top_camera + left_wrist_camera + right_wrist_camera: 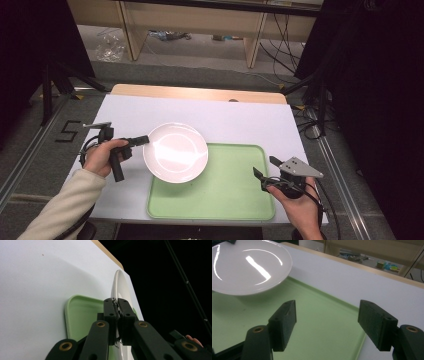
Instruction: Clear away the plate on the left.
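My left tool (142, 140) pinches the white plate (176, 152) by its rim, held over the green tray's (220, 200) near-left corner; my right tool (265, 172) gapes, empty, beside the tray's right edge.

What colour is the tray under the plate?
Light green; the tray shows best in the high view, partly under the white plate.

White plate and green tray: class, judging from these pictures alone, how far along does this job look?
Done: the left gripper is shut on the white plate at its rim. In hand: the plate hangs above the green tray, partly over its far-left corner. Left, probably: setting it down on the tray and letting go. The right gripper waits open at the tray's right edge.
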